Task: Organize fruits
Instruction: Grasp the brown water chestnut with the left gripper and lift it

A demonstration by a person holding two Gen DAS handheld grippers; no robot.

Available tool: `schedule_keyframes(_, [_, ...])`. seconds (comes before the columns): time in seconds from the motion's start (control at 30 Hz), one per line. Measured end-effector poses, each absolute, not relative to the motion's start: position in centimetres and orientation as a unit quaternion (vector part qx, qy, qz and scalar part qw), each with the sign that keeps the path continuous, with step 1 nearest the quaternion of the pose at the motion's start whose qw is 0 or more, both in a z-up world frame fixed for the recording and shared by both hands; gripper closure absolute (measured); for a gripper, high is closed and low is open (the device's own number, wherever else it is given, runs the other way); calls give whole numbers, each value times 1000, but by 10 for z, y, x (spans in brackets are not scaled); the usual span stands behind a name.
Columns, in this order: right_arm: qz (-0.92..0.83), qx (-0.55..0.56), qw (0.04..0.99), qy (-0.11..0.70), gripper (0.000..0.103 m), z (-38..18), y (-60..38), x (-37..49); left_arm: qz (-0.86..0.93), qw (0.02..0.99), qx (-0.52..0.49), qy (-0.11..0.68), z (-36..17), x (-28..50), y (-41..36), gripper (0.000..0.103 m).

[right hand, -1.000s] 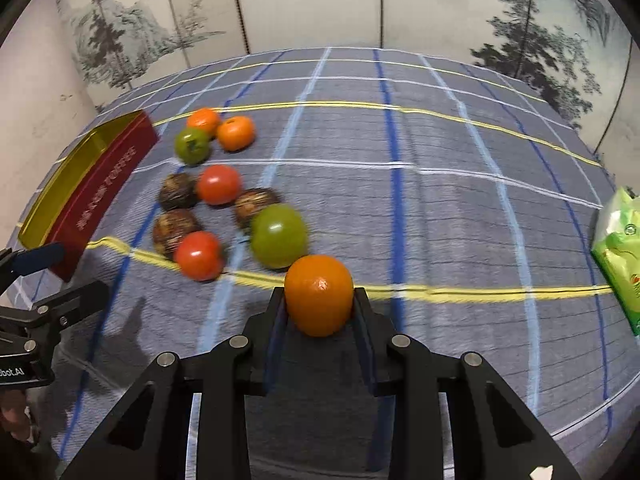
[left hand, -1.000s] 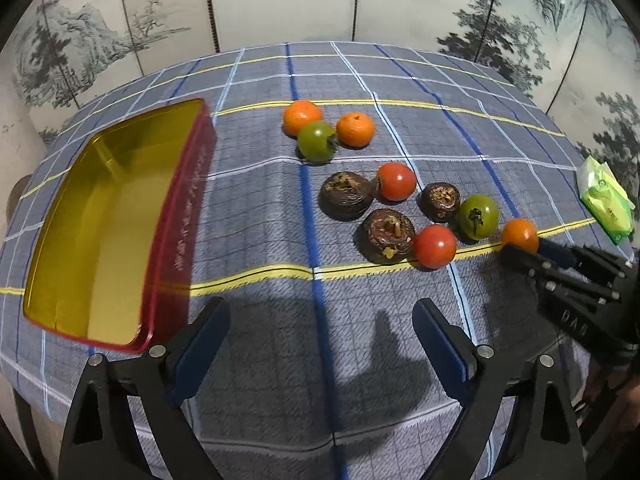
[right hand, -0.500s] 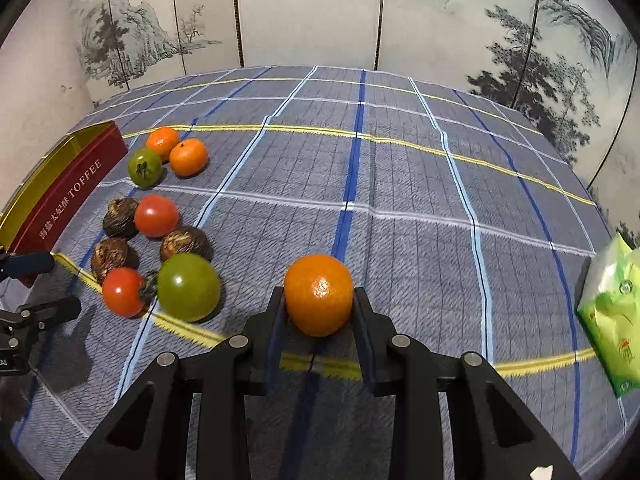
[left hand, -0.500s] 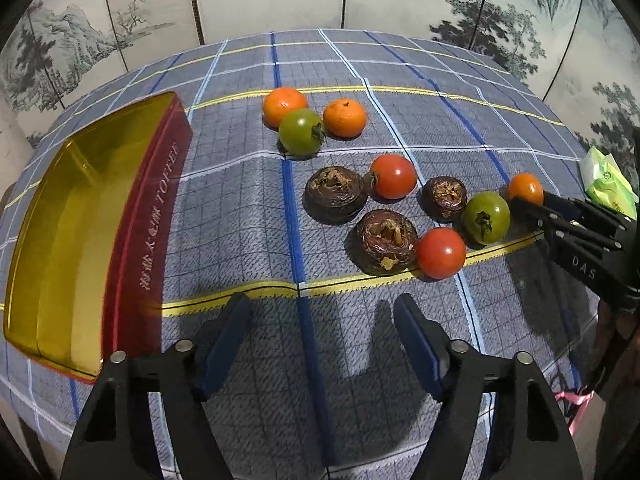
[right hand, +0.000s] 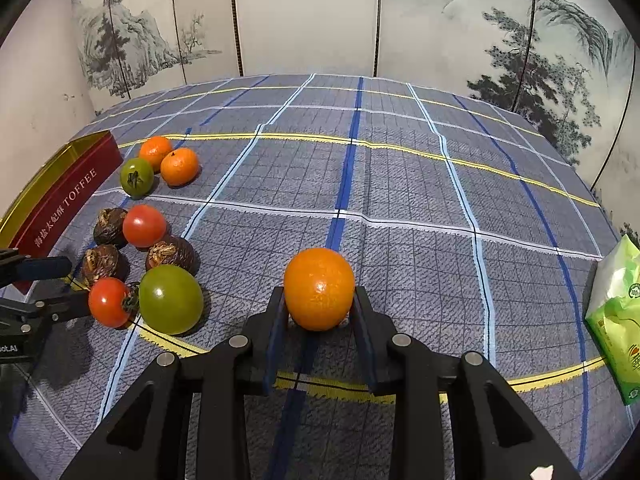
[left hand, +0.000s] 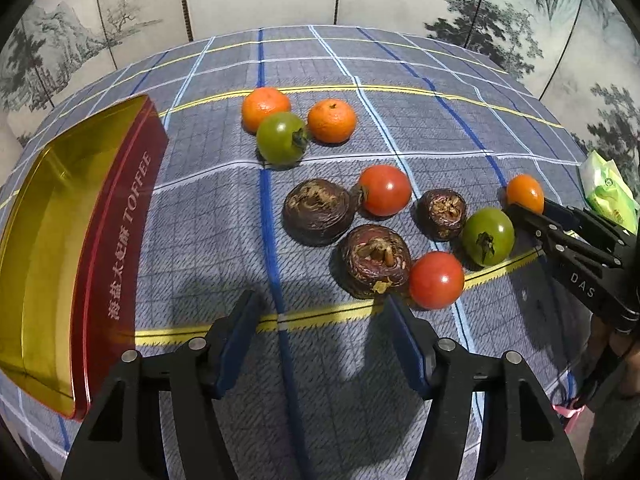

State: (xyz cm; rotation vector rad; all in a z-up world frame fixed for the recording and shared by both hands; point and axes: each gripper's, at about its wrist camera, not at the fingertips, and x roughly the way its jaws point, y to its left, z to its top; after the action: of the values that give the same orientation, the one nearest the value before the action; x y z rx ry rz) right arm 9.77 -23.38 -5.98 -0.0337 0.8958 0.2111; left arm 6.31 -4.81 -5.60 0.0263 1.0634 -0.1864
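Note:
My right gripper (right hand: 318, 300) is shut on an orange fruit (right hand: 319, 288), held above the checked cloth; the left wrist view shows that fruit (left hand: 525, 193) at the far right. My left gripper (left hand: 320, 306) hovers over the cloth with its jaws closing and nothing between them. Just beyond it lie a dark brown fruit (left hand: 375, 260) and a red tomato (left hand: 436, 279). Further off are a green tomato (left hand: 488, 235), two more brown fruits, another red tomato (left hand: 385, 189), two oranges and a second green tomato (left hand: 281, 137).
A red and gold TOFFEE tin (left hand: 120, 240), open and with nothing inside, lies at the left on the checked tablecloth (right hand: 400, 200). A green packet (right hand: 616, 320) sits at the right edge. Painted screen panels stand behind the table.
The left jaws have narrowed and that gripper has moved nearer the fruit cluster. The right gripper has carried the orange fruit rightward, away from the green tomato.

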Motion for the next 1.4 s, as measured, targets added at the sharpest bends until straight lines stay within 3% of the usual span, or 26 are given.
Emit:
schedule_keyframes(0.63, [105, -8, 896, 432, 73, -61, -236, 99, -105, 859, 1, 501, -56, 86, -66, 40])
schedule_keyframes(0.73, [105, -7, 896, 432, 73, -60, -236, 99, -101, 861, 3, 498, -55, 88, -65, 50])
schedule_keyframes(0.8, [105, -7, 896, 432, 73, -60, -236, 99, -100, 862, 5, 497, -55, 86, -63, 62])
schedule_keyframes(1.4, [103, -13, 896, 432, 73, -61, -235, 99, -88, 856, -20, 510, -51, 65, -35, 63])
